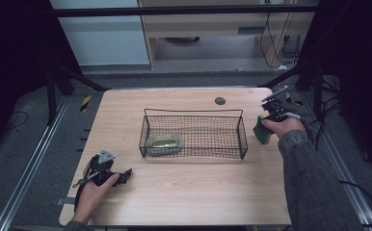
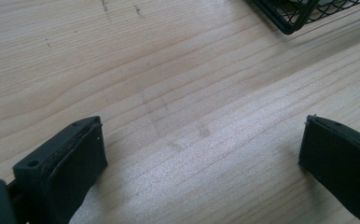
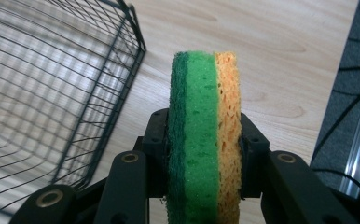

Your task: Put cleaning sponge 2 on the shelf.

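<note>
The right gripper [image 3: 201, 154] was clamped on a green-and-orange sponge [image 3: 205, 135], held on edge just off the right end of the wire basket [image 1: 193, 134], above the table [image 1: 184, 192]. One yellowish-green sponge in wrapping [image 1: 164, 142] already lay inside the basket's left end, so the job looked partly done; the held sponge was not yet in. The left gripper [image 1: 119, 177] rested near the basket's front left corner, jaws wide apart and empty. The right gripper view showed the sponge's orange layer, which the high view did not reveal.
</note>
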The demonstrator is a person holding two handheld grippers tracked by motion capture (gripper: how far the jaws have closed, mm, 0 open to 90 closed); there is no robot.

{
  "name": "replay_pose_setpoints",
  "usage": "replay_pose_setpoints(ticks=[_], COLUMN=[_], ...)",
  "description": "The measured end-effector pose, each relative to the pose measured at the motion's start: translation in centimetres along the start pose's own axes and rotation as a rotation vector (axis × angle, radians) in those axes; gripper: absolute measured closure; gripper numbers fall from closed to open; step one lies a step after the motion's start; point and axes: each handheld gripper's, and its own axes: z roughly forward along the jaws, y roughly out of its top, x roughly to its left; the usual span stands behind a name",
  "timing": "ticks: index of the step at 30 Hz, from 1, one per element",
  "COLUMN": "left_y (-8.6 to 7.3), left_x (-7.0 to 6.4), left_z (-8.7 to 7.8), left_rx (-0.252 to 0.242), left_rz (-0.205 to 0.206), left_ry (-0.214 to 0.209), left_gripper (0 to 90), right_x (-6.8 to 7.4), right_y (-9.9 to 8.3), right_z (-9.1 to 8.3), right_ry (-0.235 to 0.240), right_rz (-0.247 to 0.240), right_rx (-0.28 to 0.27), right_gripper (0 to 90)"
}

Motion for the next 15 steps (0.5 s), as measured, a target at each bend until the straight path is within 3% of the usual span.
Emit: replay_pose_setpoints(ticks=[3, 7, 8, 15], left_y=[0.0, 0.0, 0.0, 0.0], left_x=[0.0, 0.0, 0.0, 0.0], left_z=[0.0, 0.0, 0.0, 0.0], left_rx=[0.0, 0.0, 0.0, 0.0], left_rz=[0.0, 0.0, 0.0, -0.001], left_ry=[0.0, 0.0, 0.001, 0.0], left_gripper=[0.0, 0.0, 0.0, 0.0], right_x=[0.4, 0.9, 1.3, 2.4], right_y=[-0.3, -0.5, -0.6, -0.9], right_z=[-2.2, -3.7, -4.9, -7.3], right_ry=[0.012, 0.023, 0.029, 0.052], right_rz=[-0.014, -0.028, -0.04, -0.063], right_rx=[-0.048, -0.085, -0.108, -0.174], right_gripper=[63.7, 63.7, 63.7, 63.7])
